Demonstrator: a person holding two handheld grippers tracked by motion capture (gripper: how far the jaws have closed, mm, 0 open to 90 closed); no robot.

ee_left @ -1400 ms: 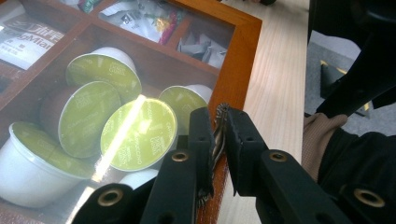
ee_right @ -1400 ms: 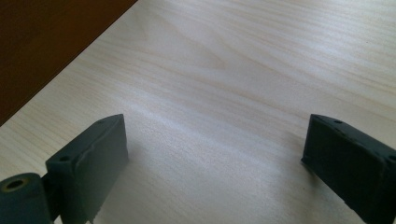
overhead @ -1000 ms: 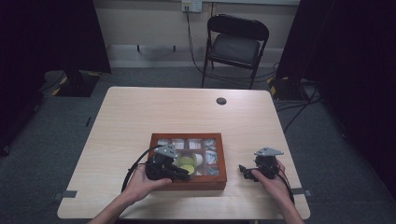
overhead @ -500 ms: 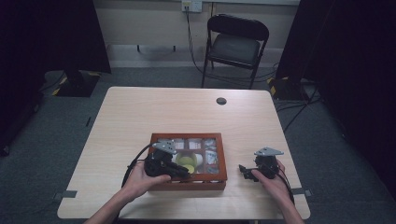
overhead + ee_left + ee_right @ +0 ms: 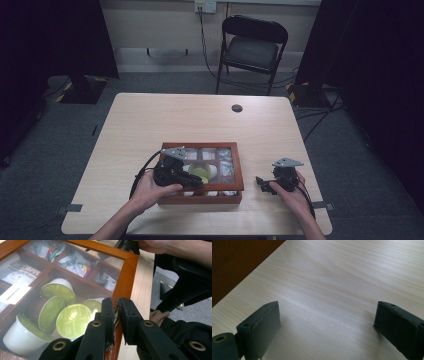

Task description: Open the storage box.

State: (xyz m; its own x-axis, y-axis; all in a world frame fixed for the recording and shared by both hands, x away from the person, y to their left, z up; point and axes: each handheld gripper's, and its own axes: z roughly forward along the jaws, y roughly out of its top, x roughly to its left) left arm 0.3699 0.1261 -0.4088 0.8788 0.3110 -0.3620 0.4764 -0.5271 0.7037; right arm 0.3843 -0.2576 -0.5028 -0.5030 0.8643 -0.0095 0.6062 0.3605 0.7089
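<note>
On the pale table [image 5: 150,125], I am starting to open the glass-lidded wooden box [image 5: 239,172], which is sitting near the near edge, slightly right of centre. My left gripper [image 5: 117,302] is clenching the small metal clasp [image 5: 116,315] on the lid's near rail. Next I am judging a slow upward swing toward the far side, where the tabletop is lying bare. My right gripper [image 5: 261,182] is waiting just right of the box, released and holding nothing.
</note>
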